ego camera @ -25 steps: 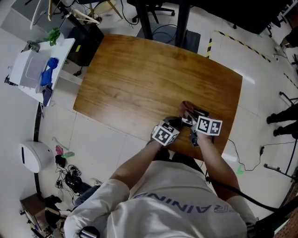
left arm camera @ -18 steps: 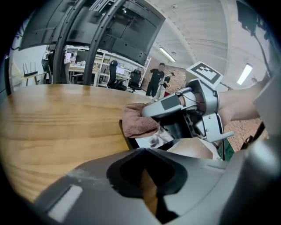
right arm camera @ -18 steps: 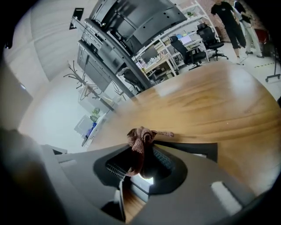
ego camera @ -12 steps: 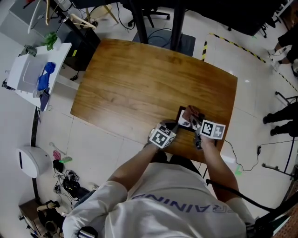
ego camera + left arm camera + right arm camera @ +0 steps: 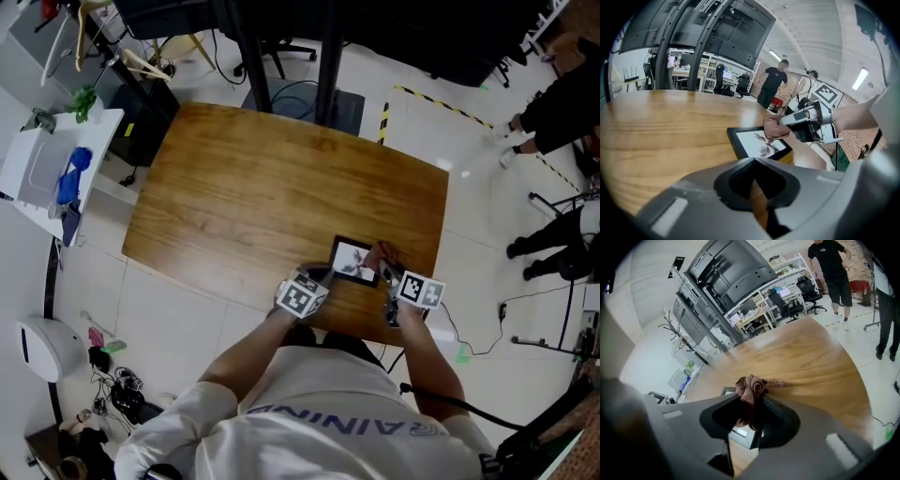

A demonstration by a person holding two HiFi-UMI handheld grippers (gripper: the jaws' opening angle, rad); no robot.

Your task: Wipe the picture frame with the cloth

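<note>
A black picture frame [image 5: 353,259] with a pale print lies flat near the front right of the wooden table [image 5: 253,187]. My right gripper [image 5: 386,268] is shut on a bunched brown cloth [image 5: 382,253], which rests on the frame's right edge. In the right gripper view the cloth [image 5: 749,389] fills the jaws of that gripper [image 5: 750,413], and a corner of the frame [image 5: 740,434] shows below. My left gripper [image 5: 322,277] sits at the frame's near left corner. Its jaws stand together with only a thin slit [image 5: 755,180]. The left gripper view shows the frame [image 5: 759,143] just ahead.
The table's front edge runs just under both grippers. A white side table [image 5: 42,164] with a blue item stands on the floor at the left. Dark desk legs [image 5: 328,56] rise beyond the far edge. A person [image 5: 562,89] stands at the far right.
The right gripper has drawn the cloth toward the frame's right side, uncovering the print. The left gripper has drawn back slightly from the frame. The head view has shifted.
</note>
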